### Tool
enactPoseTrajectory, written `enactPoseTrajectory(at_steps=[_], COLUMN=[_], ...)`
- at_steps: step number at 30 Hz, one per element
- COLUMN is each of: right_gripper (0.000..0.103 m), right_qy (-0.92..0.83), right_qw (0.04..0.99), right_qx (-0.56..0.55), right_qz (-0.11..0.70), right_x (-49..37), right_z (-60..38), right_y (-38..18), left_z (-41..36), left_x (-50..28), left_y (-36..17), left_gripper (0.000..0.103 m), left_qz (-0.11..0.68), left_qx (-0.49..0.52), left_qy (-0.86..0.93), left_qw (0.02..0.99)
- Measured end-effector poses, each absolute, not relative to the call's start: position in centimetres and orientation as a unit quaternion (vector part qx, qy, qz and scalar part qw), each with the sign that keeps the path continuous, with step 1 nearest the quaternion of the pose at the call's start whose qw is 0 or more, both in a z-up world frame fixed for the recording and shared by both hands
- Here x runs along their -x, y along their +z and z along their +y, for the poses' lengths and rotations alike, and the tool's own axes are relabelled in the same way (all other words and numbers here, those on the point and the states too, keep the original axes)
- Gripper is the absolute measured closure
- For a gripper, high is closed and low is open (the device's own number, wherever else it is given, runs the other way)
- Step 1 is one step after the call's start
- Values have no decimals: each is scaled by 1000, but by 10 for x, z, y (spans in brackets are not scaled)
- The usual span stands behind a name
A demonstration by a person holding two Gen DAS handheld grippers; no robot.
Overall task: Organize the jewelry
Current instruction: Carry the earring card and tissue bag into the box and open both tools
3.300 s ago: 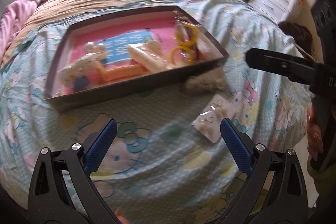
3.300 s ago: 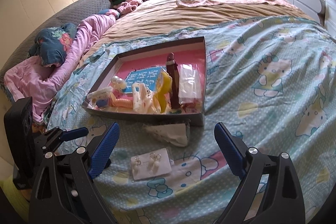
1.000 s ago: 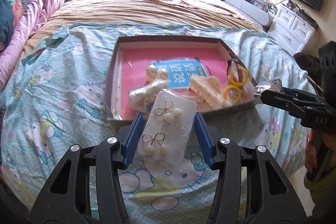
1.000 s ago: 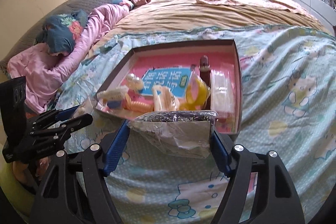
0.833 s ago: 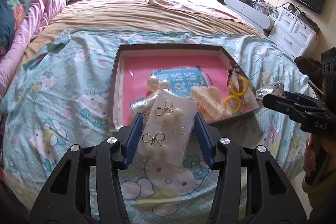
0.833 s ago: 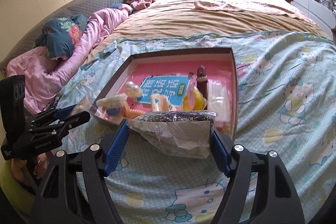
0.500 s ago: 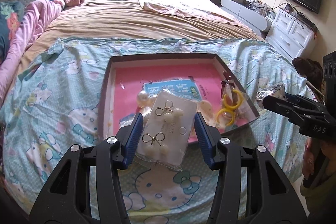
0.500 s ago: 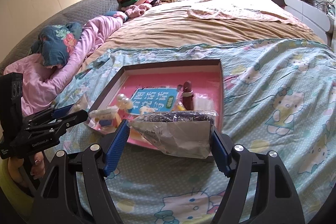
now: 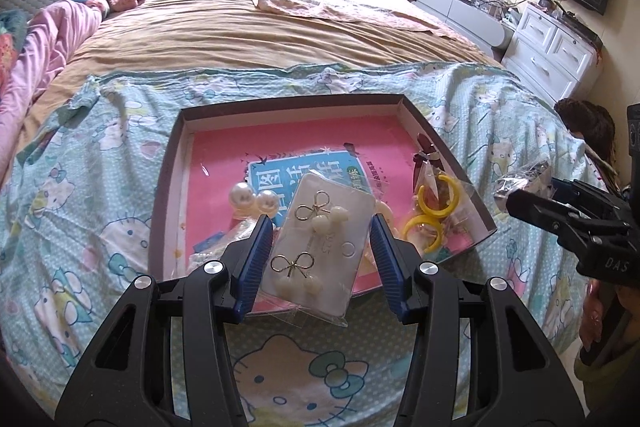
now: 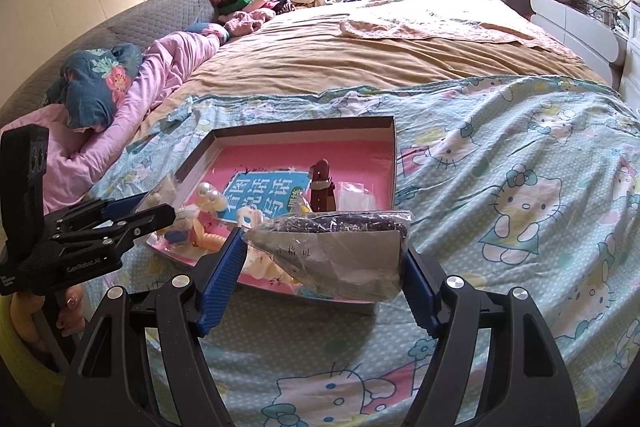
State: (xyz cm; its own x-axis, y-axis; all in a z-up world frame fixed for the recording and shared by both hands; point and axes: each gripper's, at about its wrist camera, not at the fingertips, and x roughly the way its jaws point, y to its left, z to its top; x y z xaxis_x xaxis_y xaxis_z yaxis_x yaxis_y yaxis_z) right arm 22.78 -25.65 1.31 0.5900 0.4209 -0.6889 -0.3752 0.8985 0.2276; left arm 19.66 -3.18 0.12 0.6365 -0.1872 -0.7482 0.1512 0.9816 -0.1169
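On my left, the left gripper [image 9: 322, 253] is clamped across a bagged earring card [image 9: 323, 245], its blue pads pressing the card's two long edges, and it hangs just above the near rim of the box tray [image 9: 168, 195] on the Hello Kitty bedsheet [image 9: 80, 187]. I judge the card light and fairly stiff, but its clear sleeve looks slick, so the edge hold seems right: pinching the face would crush the bow-and-pearl earrings. Inside the tray I see two loose pearls [image 9: 253, 198] and yellow hoop earrings [image 9: 430, 215] to their right. On my right, the right gripper [image 10: 320, 269] is closed on a soft plastic bag of dark beads [image 10: 334, 251], also near the tray's front edge. That bag looks limp and crinkly, weight along the top; I'd keep hold of the flat film, where it won't slide out
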Motion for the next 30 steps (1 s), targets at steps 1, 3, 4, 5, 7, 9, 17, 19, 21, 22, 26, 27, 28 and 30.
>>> enactPoseTrajectory(at_steps=[1,3,4,5,7,9,17,19,21,22,26,27,28,30], right_gripper=[32,32,32,32,32,32,31,31,31,32,31,31,31,31], right_qy=[224,226,228,230,232,234,243,243,245,246,248,247,248,250], right_qw=[890,888,887,885,882,880,871,869,867,867,867,867,867,868], right_qx=[-26,-21,-19,-15,-11,-6,16,21,23,24,29,31,33,36], right_qz=[396,399,402,404,409,413,427,430,433,433,432,431,430,428], right_x=[-228,-227,-227,-227,-227,-227,-230,-232,-235,-236,-242,-244,-246,-250], right_z=[-256,-253,-252,-250,-247,-244,-229,-225,-222,-221,-215,-213,-211,-207], right_y=[12,9,7,4,0,-3,-17,-21,-25,-27,-31,-32,-33,-34], left_z=[-33,-33,-34,-35,-34,-34,-32,-30,-28,-28,-26,-26,-26,-24], left_x=[-198,-201,-202,-204,-206,-209,-217,-219,-220,-220,-221,-222,-222,-223], left_y=[-1,-4,-6,-9,-12,-16,-26,-27,-29,-29,-29,-29,-29,-29], left_gripper=[61,61,61,61,61,61,61,61,61,61,61,61,61,60], left_qz=[419,422,425,427,430,434,446,447,448,448,447,447,447,447], left_qx=[21,21,20,19,20,19,21,21,21,21,19,18,18,18], left_qy=[-94,-94,-94,-94,-93,-91,-86,-84,-82,-81,-79,-78,-77,-77], left_qw=[903,901,900,899,898,896,891,890,890,890,891,891,891,891])
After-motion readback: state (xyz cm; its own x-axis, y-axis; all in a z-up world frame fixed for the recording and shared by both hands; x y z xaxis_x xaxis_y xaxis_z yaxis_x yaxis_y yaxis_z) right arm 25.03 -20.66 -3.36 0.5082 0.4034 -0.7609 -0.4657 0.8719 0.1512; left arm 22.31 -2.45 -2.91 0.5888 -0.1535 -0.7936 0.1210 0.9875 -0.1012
